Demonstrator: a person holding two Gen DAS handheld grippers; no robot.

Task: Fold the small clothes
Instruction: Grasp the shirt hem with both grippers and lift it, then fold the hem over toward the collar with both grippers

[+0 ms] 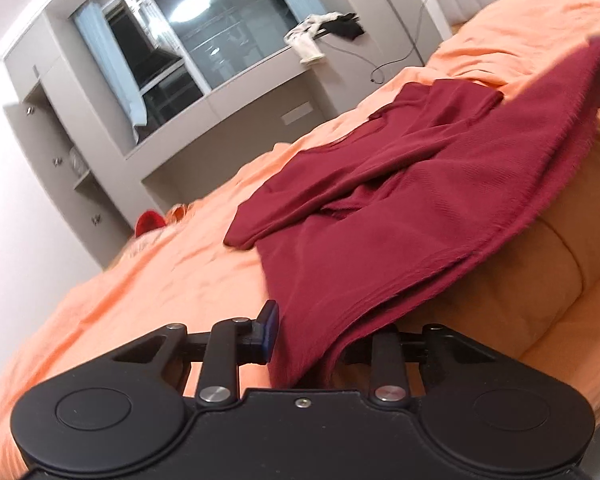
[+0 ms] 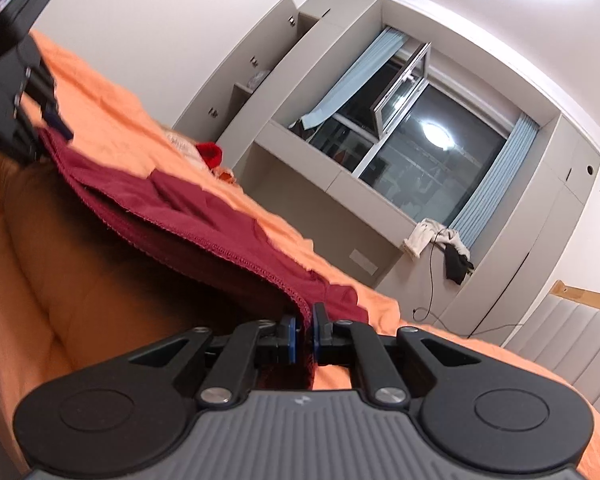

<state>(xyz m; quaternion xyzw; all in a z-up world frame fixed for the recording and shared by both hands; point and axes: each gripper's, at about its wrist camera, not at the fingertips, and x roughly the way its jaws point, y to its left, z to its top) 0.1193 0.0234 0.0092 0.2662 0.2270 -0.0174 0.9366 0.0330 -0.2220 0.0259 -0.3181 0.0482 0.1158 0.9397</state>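
Note:
A dark red garment (image 1: 400, 208) lies on the orange bedspread (image 1: 160, 280) with its near edge lifted off the bed. My left gripper (image 1: 324, 340) has that edge draped between its jaws; the left pad shows apart from the cloth and the right finger is hidden under it. My right gripper (image 2: 304, 336) is shut on the other corner of the red garment (image 2: 204, 216) and holds it up. The left gripper also shows in the right wrist view (image 2: 56, 124) at the far left.
A small bright red item (image 1: 150, 222) lies at the far edge of the bed, also seen in the right wrist view (image 2: 210, 152). Grey cabinets and a window (image 2: 420, 152) stand beyond. Clothes (image 2: 440, 244) hang on the sill. A padded headboard (image 2: 580, 340) is at right.

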